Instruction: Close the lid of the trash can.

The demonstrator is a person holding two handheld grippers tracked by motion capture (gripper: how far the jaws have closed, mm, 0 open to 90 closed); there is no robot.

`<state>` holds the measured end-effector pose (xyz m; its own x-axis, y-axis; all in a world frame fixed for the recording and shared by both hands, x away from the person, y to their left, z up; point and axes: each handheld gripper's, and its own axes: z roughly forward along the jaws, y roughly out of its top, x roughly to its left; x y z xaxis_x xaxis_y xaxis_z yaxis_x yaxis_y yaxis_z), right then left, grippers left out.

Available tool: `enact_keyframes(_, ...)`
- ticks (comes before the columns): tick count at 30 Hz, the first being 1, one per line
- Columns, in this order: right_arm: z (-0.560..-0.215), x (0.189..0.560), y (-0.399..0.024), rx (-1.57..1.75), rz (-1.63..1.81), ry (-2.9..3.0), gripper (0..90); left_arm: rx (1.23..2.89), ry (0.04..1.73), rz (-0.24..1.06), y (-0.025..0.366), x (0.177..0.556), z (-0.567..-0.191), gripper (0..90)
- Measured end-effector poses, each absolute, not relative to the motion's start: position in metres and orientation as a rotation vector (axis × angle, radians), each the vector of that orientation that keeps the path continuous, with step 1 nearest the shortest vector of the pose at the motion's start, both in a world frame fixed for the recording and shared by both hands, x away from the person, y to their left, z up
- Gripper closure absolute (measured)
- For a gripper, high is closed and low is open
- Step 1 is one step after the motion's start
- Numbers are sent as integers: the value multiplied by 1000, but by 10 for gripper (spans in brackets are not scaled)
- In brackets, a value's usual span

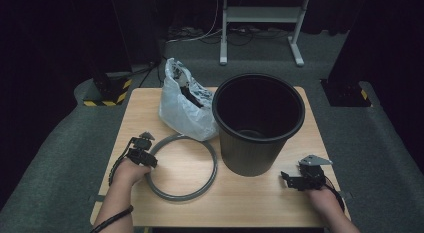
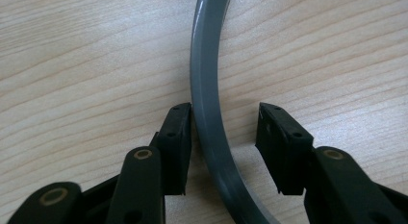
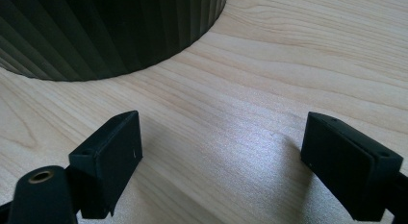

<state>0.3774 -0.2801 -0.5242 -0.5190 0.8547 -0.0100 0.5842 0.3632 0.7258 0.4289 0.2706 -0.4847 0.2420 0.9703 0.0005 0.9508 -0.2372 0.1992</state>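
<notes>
A grey plastic ring (image 1: 183,167) lies flat on the wooden table (image 1: 260,203), left of a black ribbed bin (image 1: 257,124). My left gripper (image 1: 146,160) sits at the ring's left side. In the left gripper view its jaws straddle the ring (image 2: 208,108) and stand open, the left pad (image 2: 179,137) touching the band and the right pad apart from it. My right gripper (image 1: 296,180) rests low on the table right of the bin, open, with bare wood between its jaws (image 3: 221,156) and the bin's base (image 3: 110,31) ahead.
A white plastic bag (image 1: 182,104) with dark contents leans against the bin's left side at the back. A grey metal stand (image 1: 260,23) and cables sit on the floor beyond the table. Black and yellow striped feet (image 1: 107,95) stand at the back left.
</notes>
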Motion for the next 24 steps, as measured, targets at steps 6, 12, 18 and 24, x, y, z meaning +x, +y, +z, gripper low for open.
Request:
enact_keyframes(6,-524,378,-280,1250,957,2246,139,2392,1880,116,269,440,-483,580)
enact_keyframes(12,-524,378,-280,1245,960,2250,140,2414,1947,58,270,451,-482,668)
enact_keyframes(18,-524,378,-280,1236,961,2256,140,2411,1978,36,269,455,-482,736)
enact_keyframes(24,-524,378,-280,1238,960,2258,140,2392,1960,53,270,452,-482,774)
